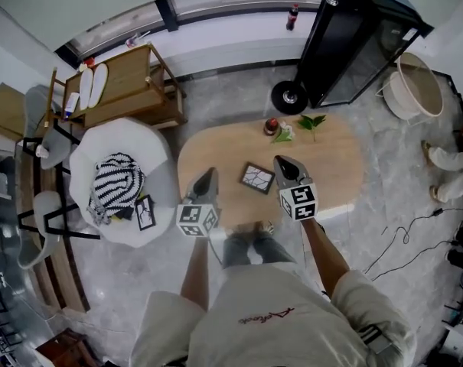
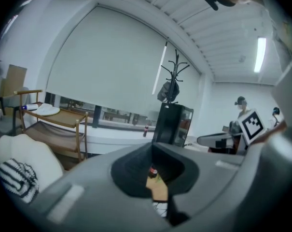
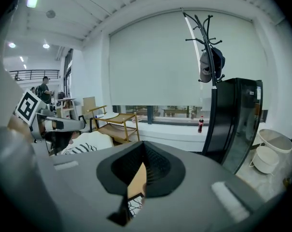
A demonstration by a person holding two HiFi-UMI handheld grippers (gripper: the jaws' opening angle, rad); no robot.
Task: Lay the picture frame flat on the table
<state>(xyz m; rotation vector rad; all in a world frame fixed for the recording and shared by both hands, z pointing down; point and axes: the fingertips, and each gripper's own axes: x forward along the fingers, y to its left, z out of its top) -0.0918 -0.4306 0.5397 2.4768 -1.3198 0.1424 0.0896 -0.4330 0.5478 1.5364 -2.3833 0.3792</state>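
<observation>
Dark-edged picture frame [image 1: 257, 177], flat on table [image 1: 338, 167], between left gripper [image 1: 207, 176] and nearer right gripper [image 1: 283, 163], both jaws closed, empty.

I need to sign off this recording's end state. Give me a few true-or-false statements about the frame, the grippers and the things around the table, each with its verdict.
1. The picture frame lies flat on the wooden table. True.
2. The right gripper holds the frame. False: its jaws are shut on nothing, and the frame lies untouched between it and the left gripper.
3. Green leaves sit near the table's far edge. True.
4. The striped cloth lies on the table. False: it lies on the white armchair to the left of the table.
5. A bottle stands on the window ledge. True.
</observation>
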